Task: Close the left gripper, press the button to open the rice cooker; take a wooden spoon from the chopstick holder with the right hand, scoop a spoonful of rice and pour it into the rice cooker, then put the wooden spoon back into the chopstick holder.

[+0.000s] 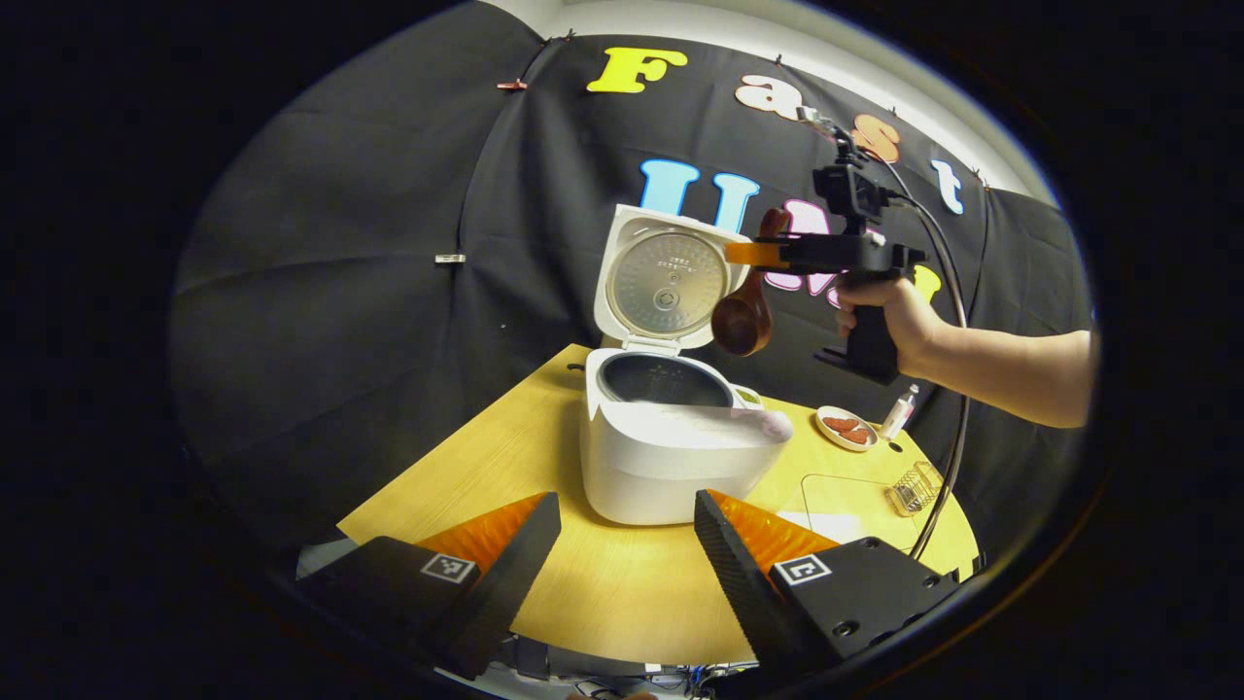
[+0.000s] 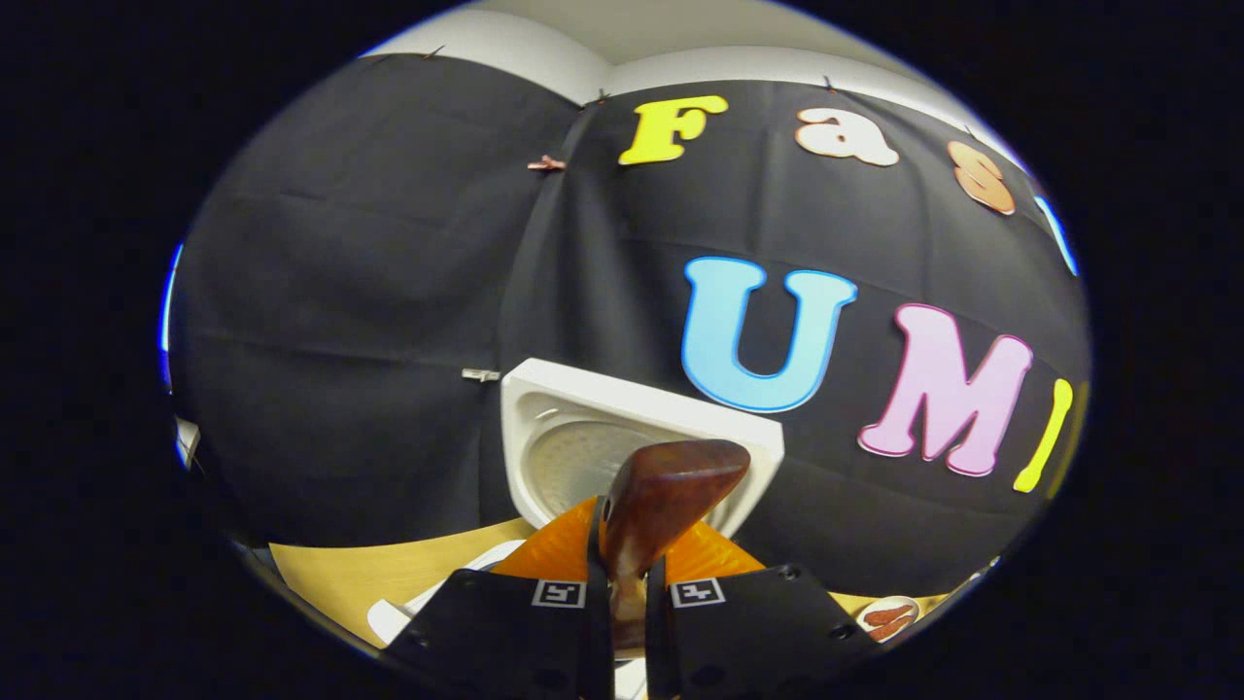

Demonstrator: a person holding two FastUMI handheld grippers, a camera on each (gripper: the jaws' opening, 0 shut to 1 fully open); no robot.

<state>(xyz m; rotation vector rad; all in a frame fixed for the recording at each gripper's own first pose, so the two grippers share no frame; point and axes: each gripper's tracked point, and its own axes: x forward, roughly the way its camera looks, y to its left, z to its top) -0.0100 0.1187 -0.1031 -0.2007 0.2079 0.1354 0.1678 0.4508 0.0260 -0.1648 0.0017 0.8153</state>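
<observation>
Now we hold our right gripper [image 1: 753, 255] clamped on the brown wooden spoon [image 1: 743, 316] above the open white rice cooker [image 1: 671, 437]; our left gripper [image 1: 627, 530] hangs with jaws apart.

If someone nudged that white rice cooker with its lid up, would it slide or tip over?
The cooker looks squat and broad-based, so it probably slides rather than tips. Its raised lid puts some weight at the back, so a front push might rock it. The table looks smooth.

One rice cooker [image 1: 671, 442] is counted on one table [image 1: 622, 593]; right of the cooker, one small dish [image 1: 846, 429], one bottle [image 1: 900, 411], one wire holder [image 1: 914, 491]; above it, one wooden spoon [image 1: 746, 313].
</observation>
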